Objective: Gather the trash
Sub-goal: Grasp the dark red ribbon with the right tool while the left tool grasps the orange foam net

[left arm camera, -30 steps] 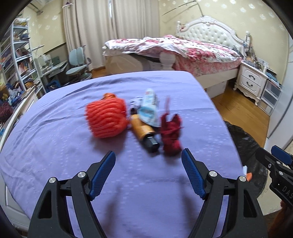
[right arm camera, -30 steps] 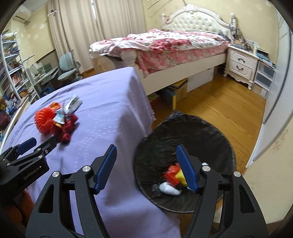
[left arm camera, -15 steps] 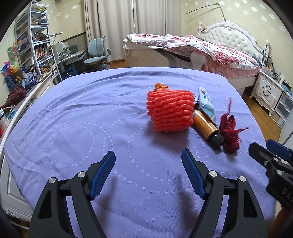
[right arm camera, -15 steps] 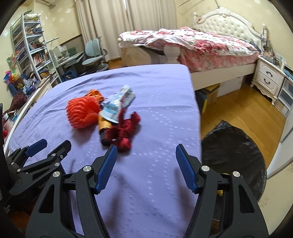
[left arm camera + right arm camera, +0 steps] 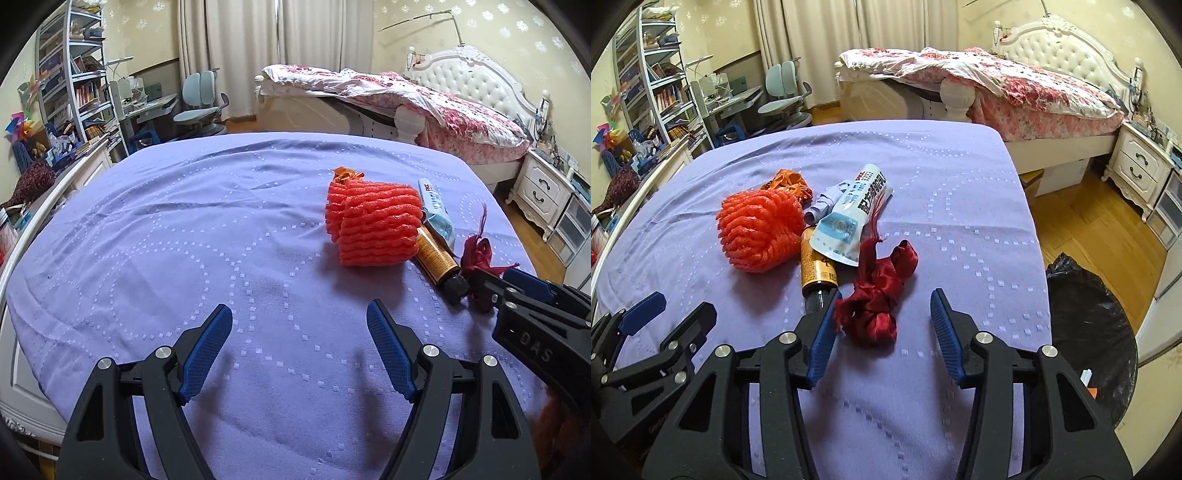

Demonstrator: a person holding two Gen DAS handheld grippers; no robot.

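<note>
A pile of trash lies on the purple tablecloth (image 5: 960,192): an orange foam net (image 5: 759,234), a brown bottle (image 5: 816,271), a white-blue pouch (image 5: 853,214), a crumpled orange wrapper (image 5: 788,181) and a dark red ribbon bundle (image 5: 877,295). My right gripper (image 5: 882,328) is open, its fingers on either side of the ribbon's near end. My left gripper (image 5: 299,343) is open and empty, in front of the foam net (image 5: 373,225). The ribbon (image 5: 478,258) and bottle (image 5: 437,262) also show in the left wrist view.
A bin lined with a black bag (image 5: 1086,314) stands on the wooden floor right of the table. A bed (image 5: 1015,85) and nightstand (image 5: 1141,162) are behind. Shelves (image 5: 74,92) and a desk chair (image 5: 199,107) stand at the far left.
My right gripper swung from over the bin to the table and closed in on the red ribbon. My left gripper shifted left, so the trash pile now sits to its right.
</note>
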